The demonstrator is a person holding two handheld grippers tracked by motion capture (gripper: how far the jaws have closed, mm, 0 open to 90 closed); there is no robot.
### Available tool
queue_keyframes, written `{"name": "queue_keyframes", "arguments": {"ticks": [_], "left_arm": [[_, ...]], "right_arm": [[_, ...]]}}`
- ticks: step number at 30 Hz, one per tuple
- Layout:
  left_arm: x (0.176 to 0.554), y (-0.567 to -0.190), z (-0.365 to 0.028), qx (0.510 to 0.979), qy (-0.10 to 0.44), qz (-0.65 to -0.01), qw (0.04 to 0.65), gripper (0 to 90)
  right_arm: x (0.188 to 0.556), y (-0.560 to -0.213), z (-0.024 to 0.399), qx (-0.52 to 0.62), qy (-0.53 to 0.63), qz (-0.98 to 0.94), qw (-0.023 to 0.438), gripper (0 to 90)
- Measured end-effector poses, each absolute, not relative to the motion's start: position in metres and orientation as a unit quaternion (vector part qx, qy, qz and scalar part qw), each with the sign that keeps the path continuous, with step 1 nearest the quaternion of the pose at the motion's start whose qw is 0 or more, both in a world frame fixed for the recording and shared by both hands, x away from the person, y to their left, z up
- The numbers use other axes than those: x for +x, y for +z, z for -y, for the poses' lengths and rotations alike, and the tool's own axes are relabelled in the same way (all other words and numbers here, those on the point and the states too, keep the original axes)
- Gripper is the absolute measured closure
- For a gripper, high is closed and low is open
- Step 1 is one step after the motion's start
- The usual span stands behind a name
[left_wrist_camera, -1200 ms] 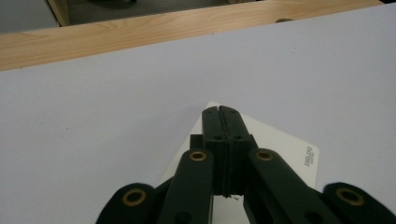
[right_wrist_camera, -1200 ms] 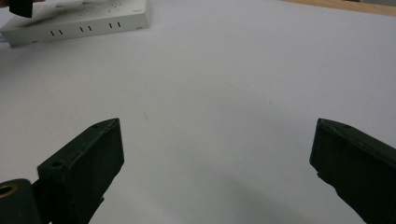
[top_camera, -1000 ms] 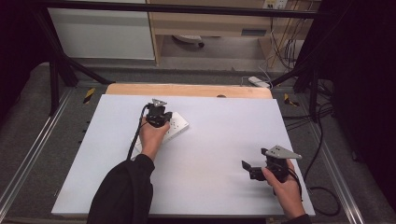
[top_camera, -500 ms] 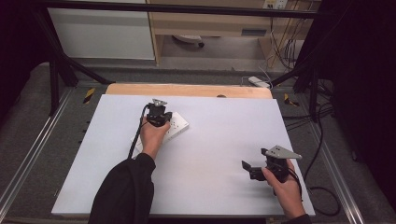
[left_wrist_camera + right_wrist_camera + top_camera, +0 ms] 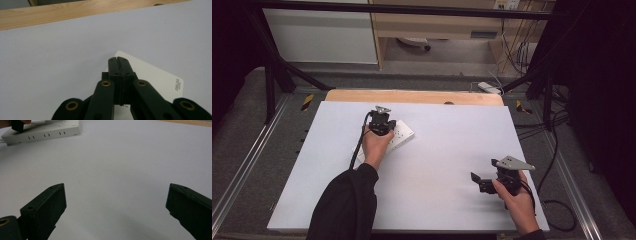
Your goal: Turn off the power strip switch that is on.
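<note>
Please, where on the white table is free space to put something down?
Bare: the white table between the power strip and the right gripper, plus the far right corner by the wooden edge. Crowded: around the left gripper.

Black sleeve on left arm; black grippers with brass-ringed screw holes; grey three-cornered plate on right.

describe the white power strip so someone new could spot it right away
Start at the white table with a wooden strip along its far edge. Just this side of that strip, left of centre, lies the power strip, beneath the left gripper. It is a flat white socket block.
</note>
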State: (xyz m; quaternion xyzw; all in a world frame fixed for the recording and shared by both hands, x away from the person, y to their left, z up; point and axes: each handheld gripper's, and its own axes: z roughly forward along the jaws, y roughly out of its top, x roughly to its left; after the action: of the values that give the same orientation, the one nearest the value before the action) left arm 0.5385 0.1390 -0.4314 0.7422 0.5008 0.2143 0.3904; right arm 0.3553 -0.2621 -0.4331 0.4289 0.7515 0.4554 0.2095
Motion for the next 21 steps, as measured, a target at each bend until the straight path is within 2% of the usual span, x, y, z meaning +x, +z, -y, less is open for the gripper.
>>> {"name": "queue_keyframes", "arguments": {"ticks": [21], "left_arm": [[0.5400, -0.4318, -0.1360, 0.747, 0.209, -0.500, 0.385, 90.0]], "right_arm": [[0.3552, -0.4333, 0.2618, 0.427, 0.454, -0.754, 0.206, 3.4]]}}
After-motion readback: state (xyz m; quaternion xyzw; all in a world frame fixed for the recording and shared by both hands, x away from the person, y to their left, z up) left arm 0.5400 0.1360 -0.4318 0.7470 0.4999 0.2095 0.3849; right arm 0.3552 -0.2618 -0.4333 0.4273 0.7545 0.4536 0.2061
